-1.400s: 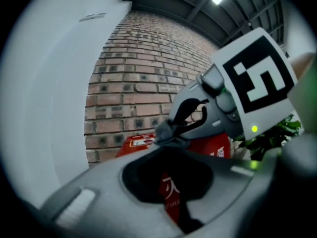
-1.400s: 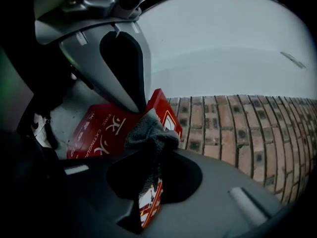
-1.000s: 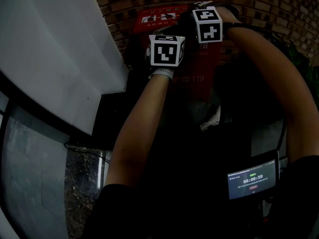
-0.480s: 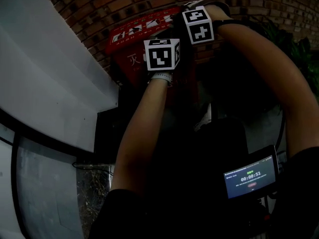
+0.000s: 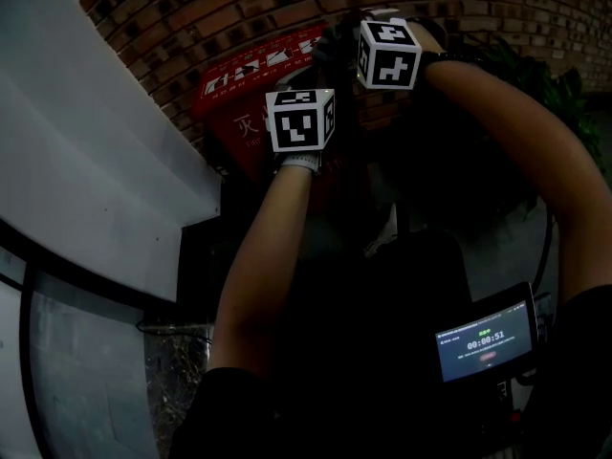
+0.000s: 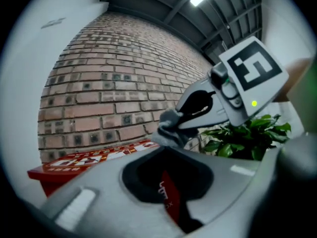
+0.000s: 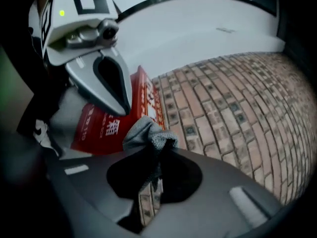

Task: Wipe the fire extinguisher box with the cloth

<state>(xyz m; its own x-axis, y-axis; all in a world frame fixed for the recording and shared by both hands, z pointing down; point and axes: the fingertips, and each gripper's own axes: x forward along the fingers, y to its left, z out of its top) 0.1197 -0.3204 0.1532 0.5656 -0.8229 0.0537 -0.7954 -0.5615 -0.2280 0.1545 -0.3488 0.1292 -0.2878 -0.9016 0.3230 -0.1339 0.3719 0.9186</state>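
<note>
- right gripper (image 7: 148, 148) — jaws pinched on the grey cloth (image 7: 147, 133), bunched at the tips by the top rear edge of the red fire extinguisher box (image 7: 106, 128)
- left gripper (image 6: 165, 148) — jaws together, nothing held, just beside the right one
- box backs onto brick wall (image 7: 223, 98); white wall (image 5: 86, 142) close on its left, plant (image 6: 242, 133) to the right

Your head has swung up: more brick wall (image 5: 191, 8) fills the top, and a plant (image 5: 553, 82) has come in at right. The box (image 5: 251, 65) has slid left from behind the grippers, its red lid now in fuller view. Your left gripper (image 7: 120, 105) has dropped lower, and the right gripper (image 6: 174, 124) has edged toward the lid's right end. The timer (image 5: 485, 340) is up one second.
</note>
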